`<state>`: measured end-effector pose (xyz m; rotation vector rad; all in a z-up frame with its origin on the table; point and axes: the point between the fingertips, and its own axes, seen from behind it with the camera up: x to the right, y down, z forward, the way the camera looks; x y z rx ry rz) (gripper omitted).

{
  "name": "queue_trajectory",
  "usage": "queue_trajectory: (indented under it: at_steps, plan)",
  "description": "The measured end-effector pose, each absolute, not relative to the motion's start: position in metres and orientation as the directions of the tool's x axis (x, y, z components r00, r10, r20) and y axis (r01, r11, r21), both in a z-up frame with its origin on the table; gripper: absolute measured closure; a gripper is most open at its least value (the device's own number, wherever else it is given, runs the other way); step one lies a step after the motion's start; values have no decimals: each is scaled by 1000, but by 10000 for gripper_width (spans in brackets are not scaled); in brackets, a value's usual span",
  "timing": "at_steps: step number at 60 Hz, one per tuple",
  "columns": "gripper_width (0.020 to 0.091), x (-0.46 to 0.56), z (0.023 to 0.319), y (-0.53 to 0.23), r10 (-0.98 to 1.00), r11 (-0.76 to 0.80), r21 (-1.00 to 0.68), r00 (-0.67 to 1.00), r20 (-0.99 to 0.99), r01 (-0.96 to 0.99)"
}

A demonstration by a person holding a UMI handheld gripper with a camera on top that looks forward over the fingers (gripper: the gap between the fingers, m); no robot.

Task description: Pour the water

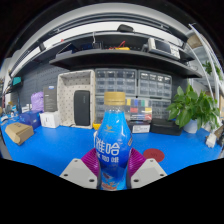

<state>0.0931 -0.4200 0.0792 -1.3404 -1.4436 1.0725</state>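
- So, the bottle [114, 150] sat dead centre between the two fingers of the tongs [113, 172], at 12 o'clock from the tips, basically no offset to either side.
- Its long axis ran straight up and down: cap at the top, blue label facing the camera, no lean that I could spot.
- Both pink pads [92, 163] looked pressed against the lower body of the bottle, one at 9 o'clock and one at 3 o'clock, so I'd call the tongs clamped on it, not just standing around it.
- Couldn't see the bottom of the bottle, so no idea whether it was resting on the blue table [40, 150] or lifted off it.
- Only one hand-held tool here, so no question about which one was nearer.
- The cap [116, 99] looked to be on, which I'd guess matters before any pouring.
- A small dark red round thing [153, 155] lay on the table at about 2 o'clock from the bottle, close by. Maybe the pour target, maybe just a lid or coaster, couldn't tell.
- A plant [193, 106] stood farther back, also around 2 o'clock.
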Motion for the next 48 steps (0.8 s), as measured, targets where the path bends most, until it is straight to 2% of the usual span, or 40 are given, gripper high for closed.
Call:
queue_trajectory:
  at_steps: [12, 22, 29, 35, 41, 48]
  plan:
    - [772, 86, 92, -380, 983, 178, -937, -11, 183, 300]
    - [772, 58, 98, -313, 860, 482, -783, -41, 509, 394]
    - [771, 27, 106, -285, 643, 733, -554, -136, 754, 396]
    - [770, 4, 118, -285, 395, 896, -318, -229, 890, 310]
    - [772, -12, 133, -298, 180, 972, -124, -295, 939, 198]
    - [771, -26, 137, -314, -61, 986, 105, -317, 946, 126]
